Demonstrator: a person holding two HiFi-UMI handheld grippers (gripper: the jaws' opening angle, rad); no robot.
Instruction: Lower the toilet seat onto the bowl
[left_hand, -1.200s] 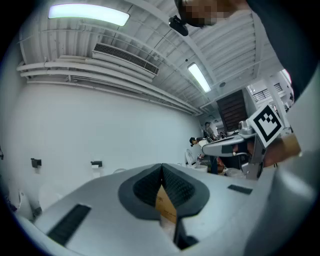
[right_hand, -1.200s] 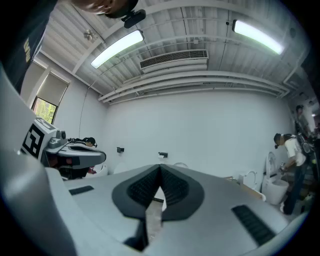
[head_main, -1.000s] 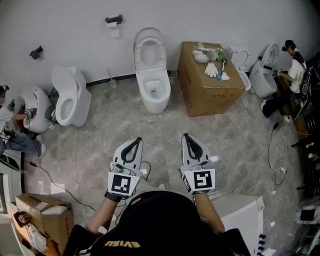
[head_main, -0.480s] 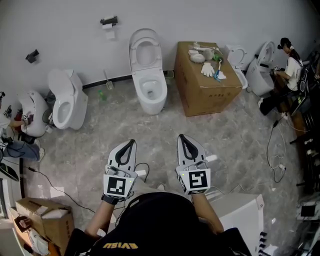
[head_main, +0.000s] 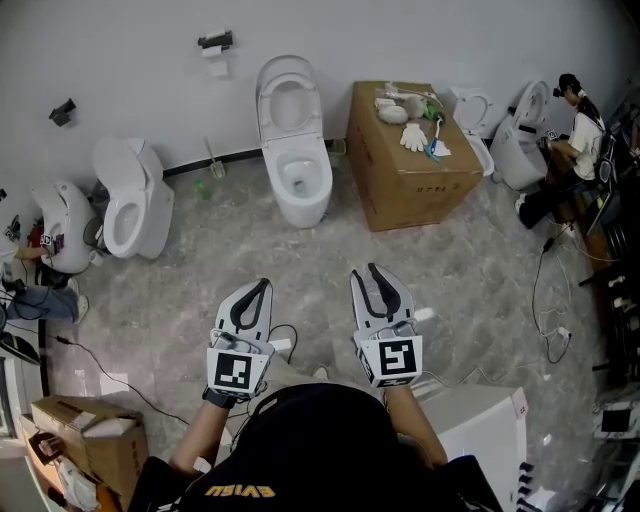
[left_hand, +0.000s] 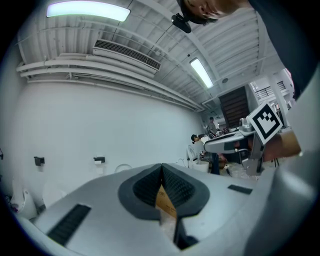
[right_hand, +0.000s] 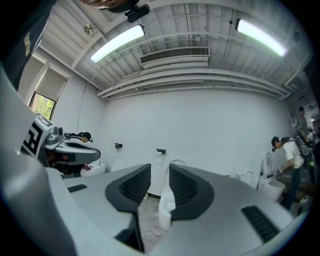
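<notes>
Left: white side toilet (head_main: 132, 205) on the marbled floor (head_main: 200, 270); open carton (head_main: 95, 430) in the lower left corner.

Back wall (head_main: 420, 40): paper holder (head_main: 215, 42); below it, toilet brush (head_main: 216, 158) and small green object (head_main: 205, 188).

Left gripper (head_main: 262, 284): closed tip to tip, empty, held level over the floor, well apart from the toilets.

Centre: toilet bowl (head_main: 302, 185) against the wall; toilet seat (head_main: 285, 100) upright, tipped back toward the wall, clear of the bowl rim.

Right gripper (head_main: 366, 270): just been opening, now narrowly parted, nothing in between, pointed toward the bowl but well apart from it.

Right: cardboard box (head_main: 410, 175) just beside the bowl, white gloves (head_main: 418, 138) on top; further toilets (head_main: 520, 140) along the wall; seated person (head_main: 580, 135) at the edge.
</notes>
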